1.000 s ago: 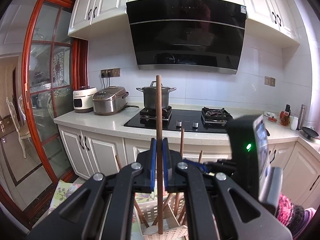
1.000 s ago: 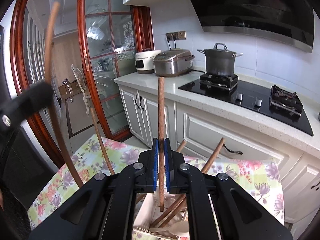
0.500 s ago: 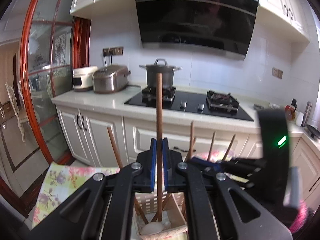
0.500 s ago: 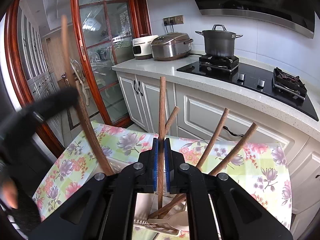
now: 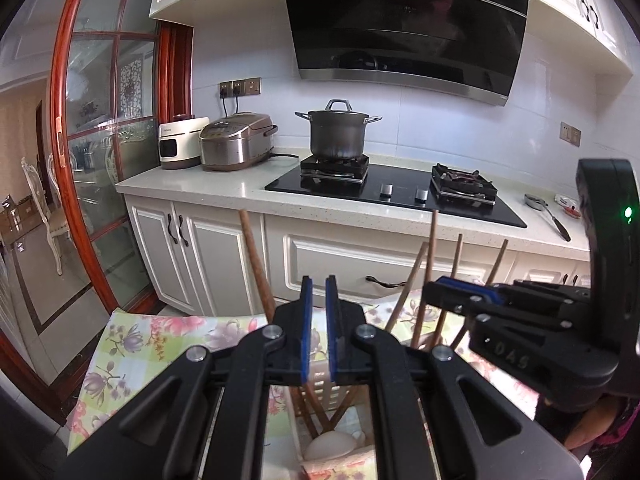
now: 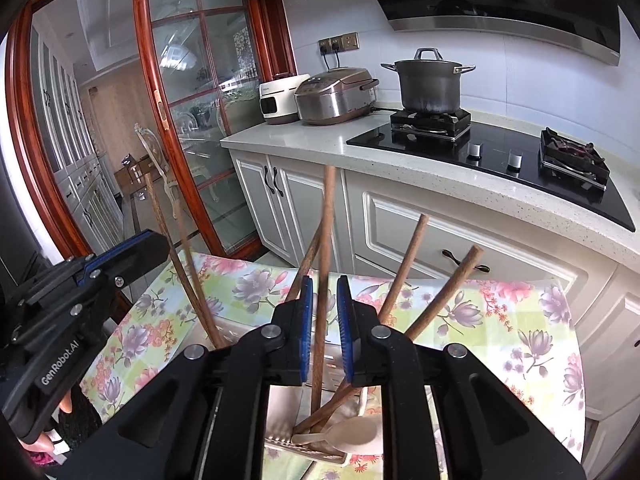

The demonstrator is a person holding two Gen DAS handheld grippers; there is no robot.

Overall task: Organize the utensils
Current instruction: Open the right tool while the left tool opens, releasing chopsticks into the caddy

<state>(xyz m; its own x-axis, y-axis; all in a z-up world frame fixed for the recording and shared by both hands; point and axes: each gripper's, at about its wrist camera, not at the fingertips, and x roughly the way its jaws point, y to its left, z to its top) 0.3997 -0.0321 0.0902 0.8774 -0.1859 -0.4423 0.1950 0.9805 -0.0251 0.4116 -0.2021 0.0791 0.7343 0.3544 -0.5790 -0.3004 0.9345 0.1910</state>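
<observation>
A white slotted utensil basket [image 5: 362,436] [image 6: 320,450] stands on the floral tablecloth and holds several brown wooden-handled utensils [image 5: 256,264] [image 6: 402,270] and a pale spoon [image 6: 352,432]. My left gripper [image 5: 319,330] hovers just above the basket, its jaws slightly apart with nothing between them. My right gripper [image 6: 325,330] is also just above the basket, jaws parted around an upright wooden handle [image 6: 326,240] that stands free between the pads, its lower end in the basket. Each gripper shows in the other's view: the right [image 5: 460,286], the left [image 6: 132,246].
The floral tablecloth [image 6: 520,320] covers a small table close to white kitchen cabinets [image 5: 224,256]. The counter carries a hob with a steel pot [image 5: 338,132], a rice cooker [image 5: 236,146] and a white appliance [image 5: 178,146]. A red-framed glass door [image 6: 160,92] is at the left.
Both grippers have come down over the basket and opened. The wooden utensil in my left gripper has dropped into the basket; the one in my right now stands loose between parted pads.
</observation>
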